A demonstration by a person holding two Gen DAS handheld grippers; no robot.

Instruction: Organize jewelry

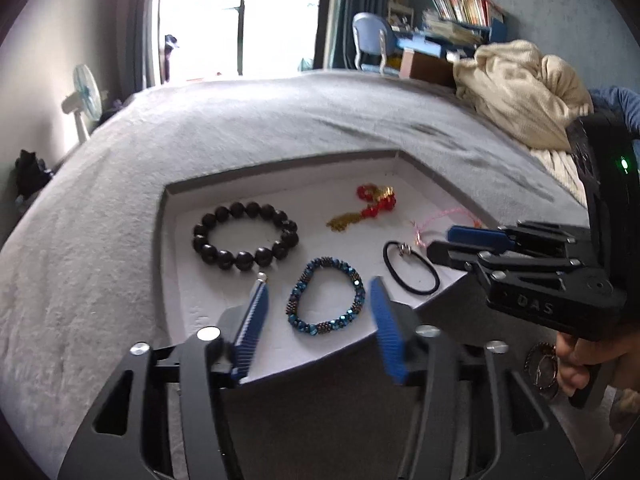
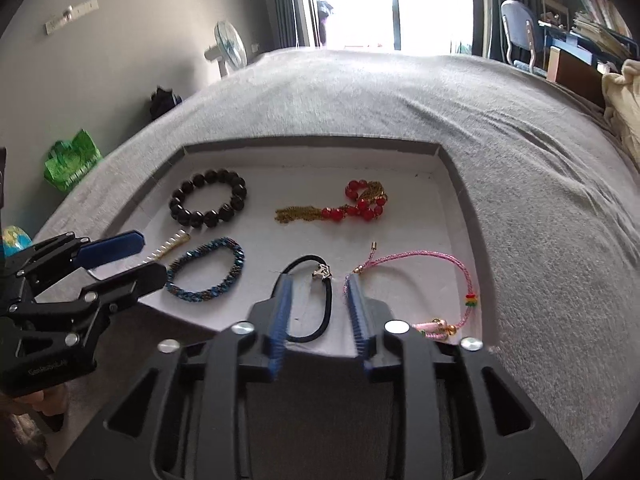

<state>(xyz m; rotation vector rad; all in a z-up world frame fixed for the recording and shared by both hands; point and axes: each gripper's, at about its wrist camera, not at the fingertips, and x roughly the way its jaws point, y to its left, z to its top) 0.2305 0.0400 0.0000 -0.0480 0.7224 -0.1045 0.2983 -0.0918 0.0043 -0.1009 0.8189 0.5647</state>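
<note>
A shallow white tray [image 2: 448, 168] with a grey rim lies on a grey bed. In it lie a black bead bracelet [image 1: 245, 235] [image 2: 208, 198], a blue bead bracelet [image 1: 326, 295] [image 2: 206, 270], a red bead piece with gold chain [image 1: 370, 204] [image 2: 352, 202], a black hair tie with a charm [image 1: 410, 266] [image 2: 316, 300], a pink cord bracelet [image 2: 432, 280] and a small pearl clip [image 2: 170, 249]. My left gripper [image 1: 318, 304] is open around the blue bracelet. My right gripper [image 2: 318, 302] is open above the hair tie, and shows in the left wrist view [image 1: 442, 242].
The grey bed cover [image 2: 400, 92] spreads all round the tray. A cream blanket [image 1: 520, 92] lies bunched at the right. More jewelry [image 1: 542, 368] lies below the right hand. A fan [image 2: 228, 46], a green bag [image 2: 72, 162], a chair [image 1: 372, 40] and a desk stand beyond the bed.
</note>
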